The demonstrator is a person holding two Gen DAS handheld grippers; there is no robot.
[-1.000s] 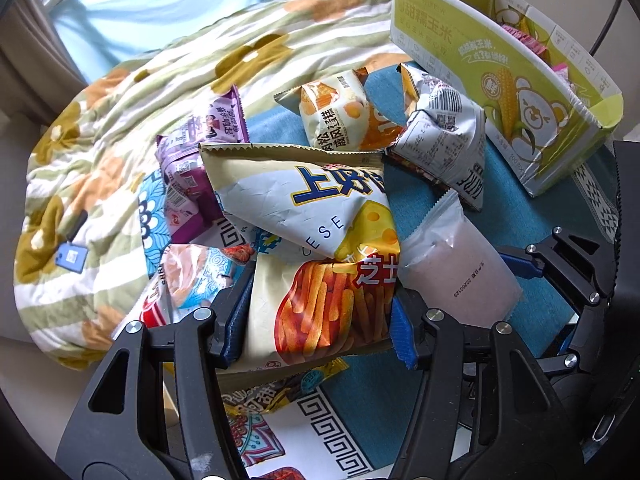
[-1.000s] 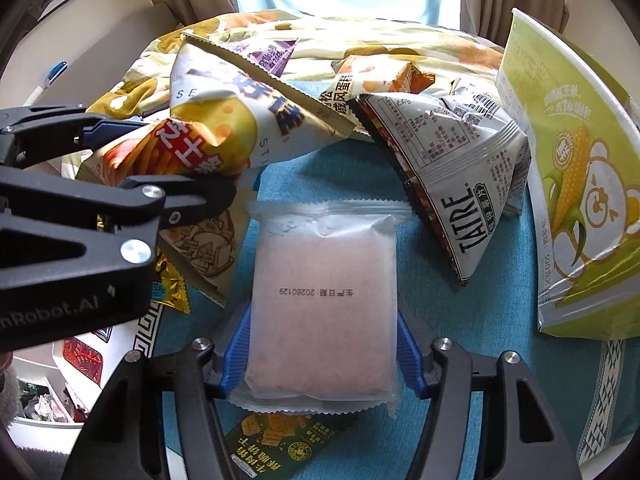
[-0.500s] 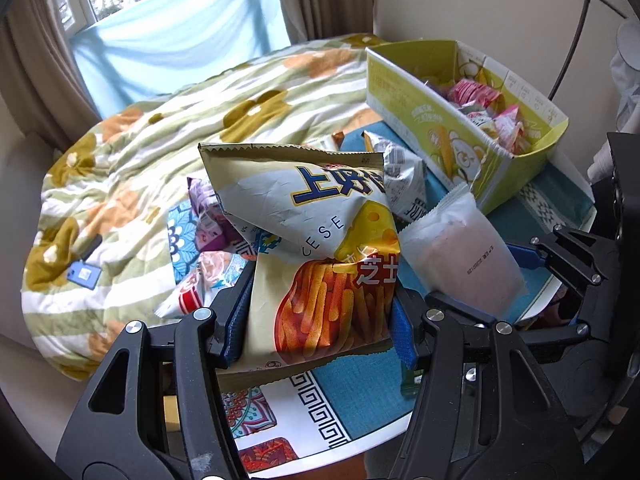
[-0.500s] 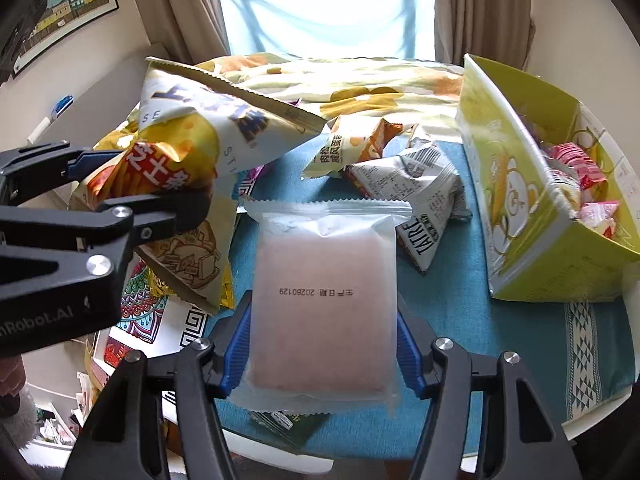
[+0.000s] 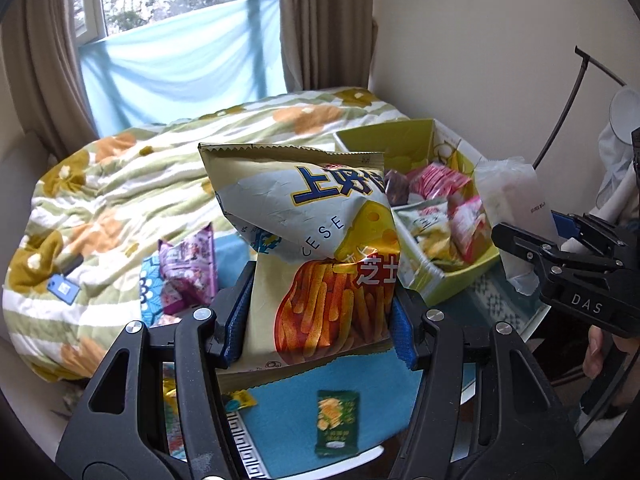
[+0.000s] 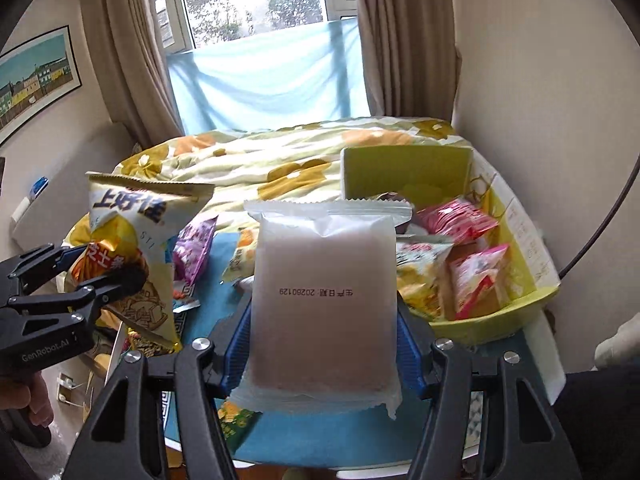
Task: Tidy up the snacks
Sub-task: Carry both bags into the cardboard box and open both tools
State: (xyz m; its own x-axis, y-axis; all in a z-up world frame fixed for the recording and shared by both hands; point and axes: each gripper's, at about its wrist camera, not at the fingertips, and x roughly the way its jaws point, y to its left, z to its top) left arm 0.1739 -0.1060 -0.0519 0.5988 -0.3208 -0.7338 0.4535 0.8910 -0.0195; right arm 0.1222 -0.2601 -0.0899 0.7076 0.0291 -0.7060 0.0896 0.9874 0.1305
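Observation:
My left gripper (image 5: 318, 320) is shut on a big cheese-stick chip bag (image 5: 316, 248) and holds it upright, well above the table; the bag also shows in the right wrist view (image 6: 128, 248). My right gripper (image 6: 324, 340) is shut on a frosted white packet (image 6: 324, 300) with a pinkish filling, also held high; it shows in the left wrist view (image 5: 516, 208). A yellow-green cardboard box (image 6: 496, 320) holding several snack packs stands to the right on the blue table (image 5: 288, 420).
A purple snack pack (image 5: 188, 268) and a small green packet (image 5: 336, 424) lie on the table. A flowered quilt (image 5: 120, 184) covers the bed behind. The wall and a curved black rod (image 5: 560, 120) are on the right.
Both grippers have lifted their packs up off the table and now look down on it from higher. The box's inside has come into view.

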